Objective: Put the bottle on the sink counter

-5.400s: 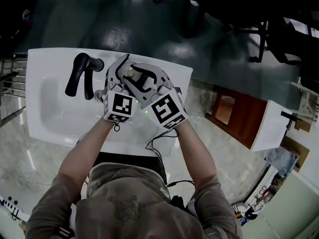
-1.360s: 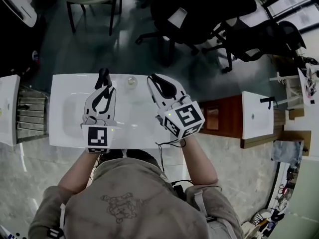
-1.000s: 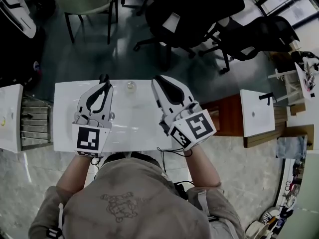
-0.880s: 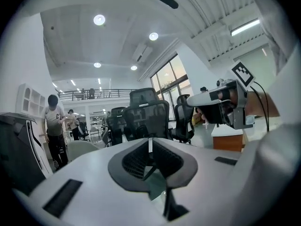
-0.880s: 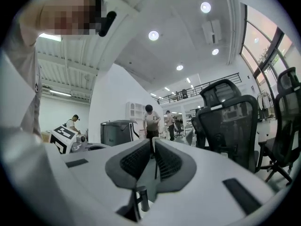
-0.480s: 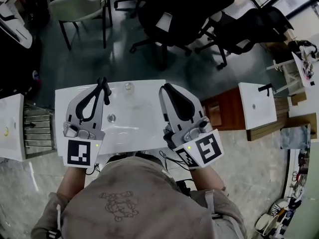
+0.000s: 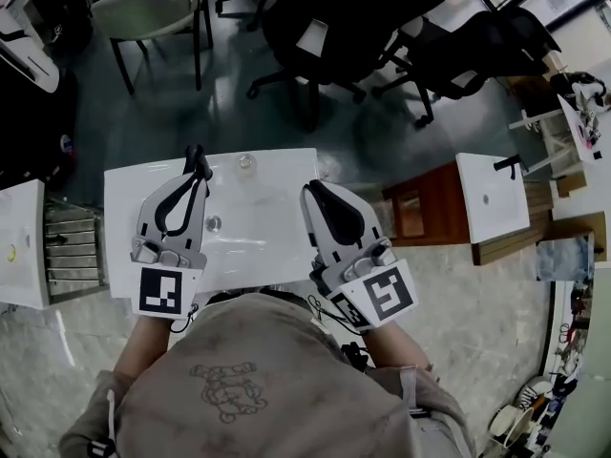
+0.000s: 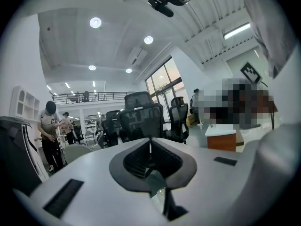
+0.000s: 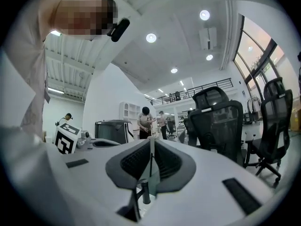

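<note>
Left gripper [image 7: 198,155] hangs level over the left side of the white sink counter [image 7: 122,184], its jaws pressed together with nothing between them. The left gripper view shows the two dark pads meeting in a thin seam. The right gripper [image 7: 311,190] is held over the counter's right end and is likewise closed and empty, its tips pointing toward the back edge. The bottle [image 7: 246,165] — small, clear and upright — stands on the counter's rear rim behind the basin [image 7: 256,219]. It is between the two sets of tips and apart from both, nearer the left one. A round drain [image 7: 214,224] shows in the basin floor just right of the left gripper. Beyond the counter stand dark office chairs [image 7: 334,27], and a wooden cabinet [image 7: 420,210] sits to the right.
</note>
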The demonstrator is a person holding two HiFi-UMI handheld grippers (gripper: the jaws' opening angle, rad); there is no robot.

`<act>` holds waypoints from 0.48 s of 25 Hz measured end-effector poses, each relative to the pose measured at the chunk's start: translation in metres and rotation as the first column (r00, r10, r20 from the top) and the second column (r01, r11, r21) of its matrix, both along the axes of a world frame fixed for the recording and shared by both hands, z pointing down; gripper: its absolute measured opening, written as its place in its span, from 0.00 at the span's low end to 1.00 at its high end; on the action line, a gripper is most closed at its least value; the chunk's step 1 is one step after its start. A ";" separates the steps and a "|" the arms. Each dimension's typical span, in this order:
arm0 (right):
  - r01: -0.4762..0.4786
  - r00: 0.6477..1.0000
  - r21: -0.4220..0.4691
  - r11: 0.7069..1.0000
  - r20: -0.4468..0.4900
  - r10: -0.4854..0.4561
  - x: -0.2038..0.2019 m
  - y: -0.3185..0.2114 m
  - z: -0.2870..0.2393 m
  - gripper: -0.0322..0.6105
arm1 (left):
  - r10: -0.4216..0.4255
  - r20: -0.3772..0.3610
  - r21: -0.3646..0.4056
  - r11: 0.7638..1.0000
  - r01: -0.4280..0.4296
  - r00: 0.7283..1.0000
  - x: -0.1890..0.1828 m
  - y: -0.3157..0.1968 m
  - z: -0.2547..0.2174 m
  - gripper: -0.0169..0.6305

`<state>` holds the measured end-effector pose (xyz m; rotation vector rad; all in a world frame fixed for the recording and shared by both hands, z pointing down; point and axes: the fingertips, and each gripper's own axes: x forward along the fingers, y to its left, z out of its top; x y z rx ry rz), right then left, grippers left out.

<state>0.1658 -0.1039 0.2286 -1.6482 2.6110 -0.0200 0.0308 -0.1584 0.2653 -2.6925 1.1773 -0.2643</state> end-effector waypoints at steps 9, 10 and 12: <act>0.012 0.999 -0.044 0.999 -0.035 -0.013 -0.007 -0.002 0.018 0.12 | 0.004 -0.024 -0.072 0.997 -0.005 1.000 0.004 0.001 0.021 0.06; 0.012 0.999 -0.048 0.999 -0.039 -0.014 -0.008 -0.002 0.020 0.12 | 0.004 -0.032 -0.085 0.996 -0.007 0.999 0.004 0.002 0.022 0.06; 0.014 0.999 -0.055 0.998 -0.047 -0.016 -0.009 -0.003 0.021 0.11 | 0.006 -0.044 -0.101 0.995 -0.010 0.999 0.004 0.002 0.023 0.06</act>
